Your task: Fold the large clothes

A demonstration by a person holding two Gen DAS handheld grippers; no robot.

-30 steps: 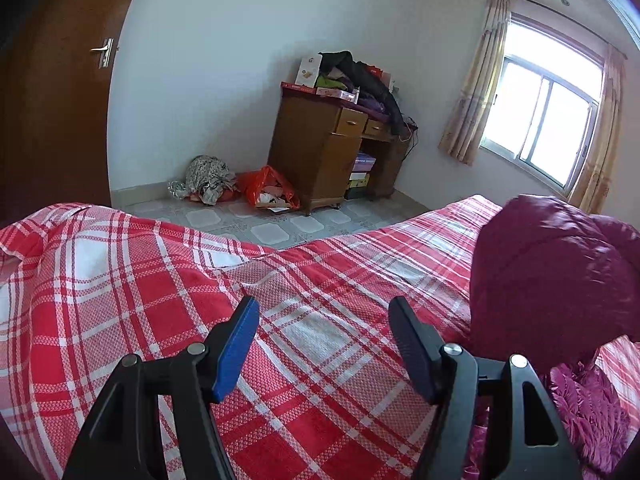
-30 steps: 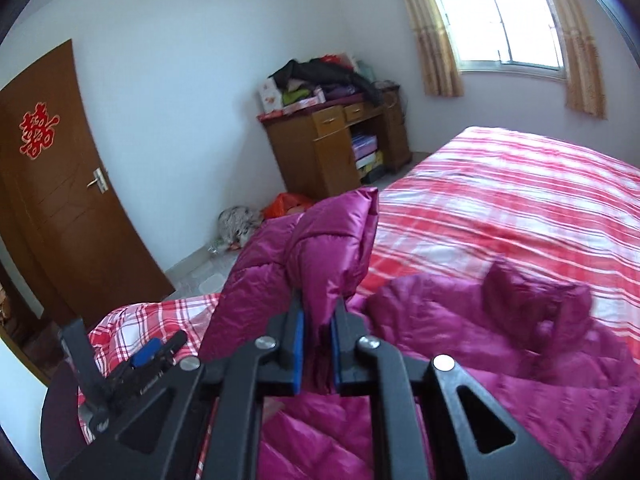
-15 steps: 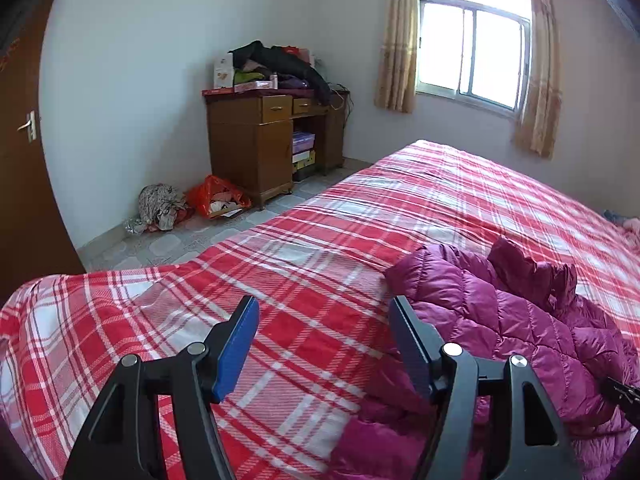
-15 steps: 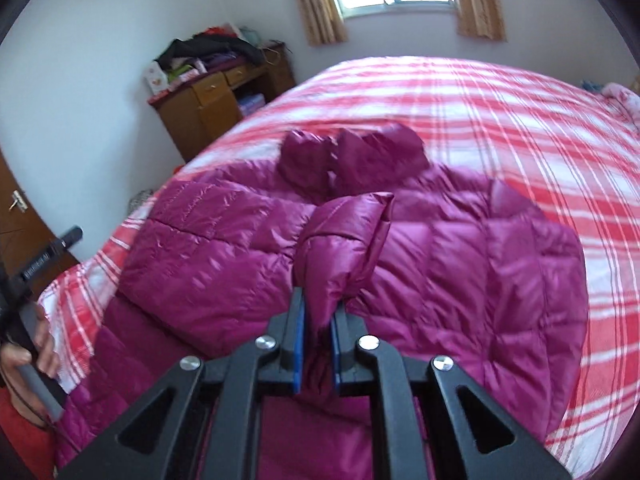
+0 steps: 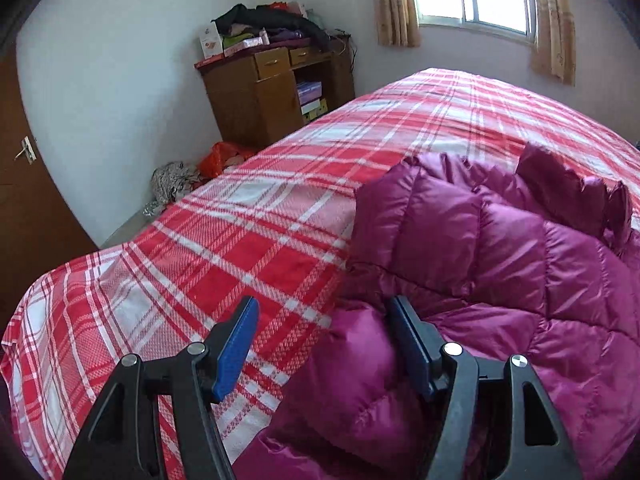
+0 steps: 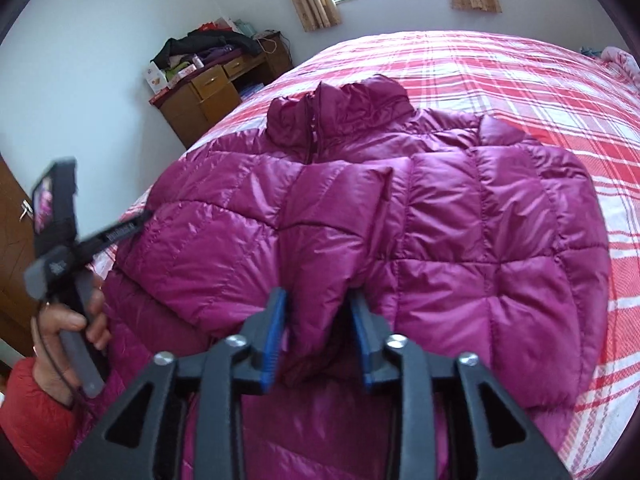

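A magenta puffer jacket (image 6: 400,240) lies spread face up across the near end of a bed (image 6: 520,76) covered in red-and-white plaid, its collar (image 6: 340,116) pointing toward the far window. The right tool (image 6: 318,320), which a second ago was clamped on a sleeve (image 6: 332,240) and carrying it through the air, has just been opening its jaws; the sleeve now lies folded inward over the jacket's chest, its lower part between the blue pads but no longer pinched by them. The left tool (image 5: 324,344), seen at the jacket's left edge, has swung in from bare bedspread and now hovers with its jaws wide apart and empty, one pad over the plaid, the other just beside a bulge of quilted fabric. In the right wrist view a hand (image 6: 68,332) in a red sleeve grips that left tool's handle at the near left. The release suggests the first sleeve fold is laid; the jacket's left side appears to be next, and the slippery, puffy shell may spring back if not pressed flat.
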